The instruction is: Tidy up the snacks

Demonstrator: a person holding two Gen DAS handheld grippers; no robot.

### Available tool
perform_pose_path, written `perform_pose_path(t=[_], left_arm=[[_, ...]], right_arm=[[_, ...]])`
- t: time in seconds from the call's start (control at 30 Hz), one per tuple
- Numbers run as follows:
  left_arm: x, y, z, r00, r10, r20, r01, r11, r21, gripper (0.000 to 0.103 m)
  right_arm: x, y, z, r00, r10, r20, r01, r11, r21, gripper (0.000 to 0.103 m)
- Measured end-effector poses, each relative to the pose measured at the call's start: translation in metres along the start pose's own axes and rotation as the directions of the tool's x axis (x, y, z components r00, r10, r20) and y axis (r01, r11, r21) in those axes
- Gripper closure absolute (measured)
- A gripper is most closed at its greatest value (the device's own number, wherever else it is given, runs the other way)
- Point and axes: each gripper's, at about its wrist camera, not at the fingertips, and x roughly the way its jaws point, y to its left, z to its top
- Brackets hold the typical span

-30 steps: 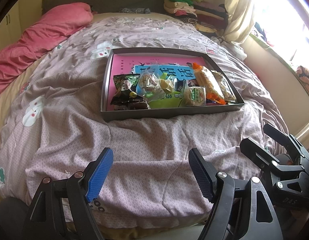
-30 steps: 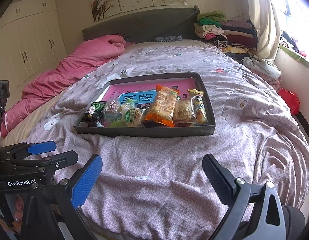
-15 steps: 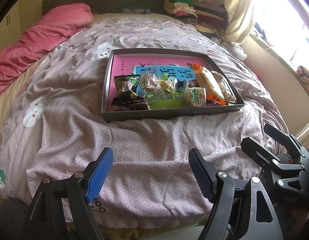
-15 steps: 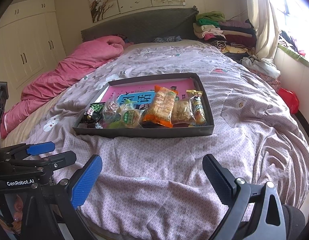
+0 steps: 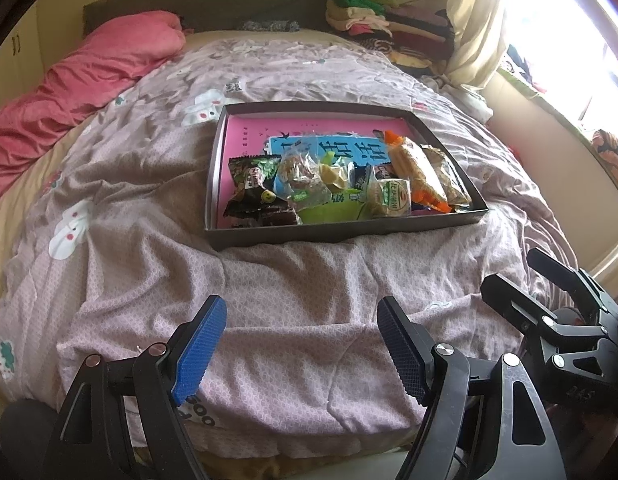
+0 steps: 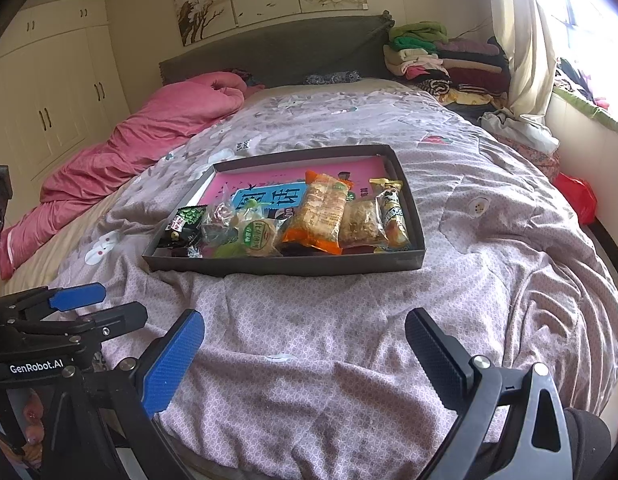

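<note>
A shallow dark tray [image 5: 341, 233] [image 6: 309, 266] lies on the bed with several snack packets along its near side: a dark green packet [image 5: 253, 178] [image 6: 187, 222], a clear bag of sweets [image 5: 301, 180], a round green-labelled cake [image 5: 393, 200] [image 6: 259, 236], a long orange cracker pack [image 5: 417, 174] [image 6: 321, 212]. A pink and blue book [image 5: 309, 136] lies under them. My left gripper [image 5: 299, 344] is open and empty over the near bed edge. My right gripper [image 6: 305, 356] is open and empty, beside it.
A mauve quilt [image 6: 349, 320] covers the bed. A pink duvet [image 6: 157, 132] lies bunched at the far left. Folded clothes [image 6: 441, 60] are stacked at the headboard's right. A window and curtain [image 6: 529, 40] stand to the right, wardrobes [image 6: 49, 92] to the left.
Both grippers have stayed open. The views have shifted only slightly; the tray and snacks have not moved.
</note>
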Motion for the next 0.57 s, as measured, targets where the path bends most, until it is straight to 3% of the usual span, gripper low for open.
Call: perform_pose_path(t=[0.37, 0.57], left_arm=[[0.009, -0.002, -0.002, 1.0, 0.006, -0.018, -0.006, 1.0, 0.024, 0.024], [0.009, 0.019, 0.007, 0.999, -0.015, 0.031, 0.017, 0.999, -0.05, 0.024]], right_arm=[[-0.001, -0.003, 0.001, 1.0, -0.004, 0.007, 0.004, 1.0, 0.005, 0.002], [0.004, -0.012, 0.002, 1.0, -0.019, 0.007, 0.018, 0.999, 0.038, 0.002]])
